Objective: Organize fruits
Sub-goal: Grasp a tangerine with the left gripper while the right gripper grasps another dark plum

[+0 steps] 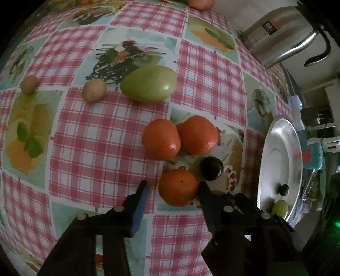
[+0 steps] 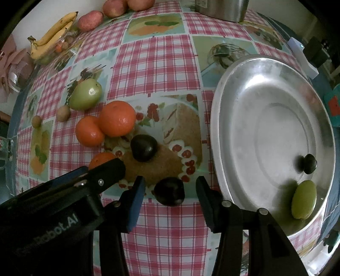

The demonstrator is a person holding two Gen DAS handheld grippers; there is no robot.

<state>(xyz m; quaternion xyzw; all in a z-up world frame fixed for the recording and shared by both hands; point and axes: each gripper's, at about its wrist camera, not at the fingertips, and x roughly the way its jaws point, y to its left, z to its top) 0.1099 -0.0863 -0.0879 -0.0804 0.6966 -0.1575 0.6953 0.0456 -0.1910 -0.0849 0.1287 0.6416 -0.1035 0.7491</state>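
Three oranges [image 1: 161,141]; two dark plums [image 2: 169,191]; both hand-held grippers [image 1: 173,186] released.

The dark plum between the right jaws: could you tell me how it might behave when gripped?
The dark plum looks round and glossy, so it may roll on the tablecloth or slip if pinched off-centre. It is probably soft; a hard squeeze could bruise it.

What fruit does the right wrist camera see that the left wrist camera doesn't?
Only the right wrist view shows the bananas, the red apples and a dark plum sitting between the right tongs. Only the left wrist view shows the whole kettle with its handle. Both show the oranges, the green fruit, another dark plum and the metal bowl.
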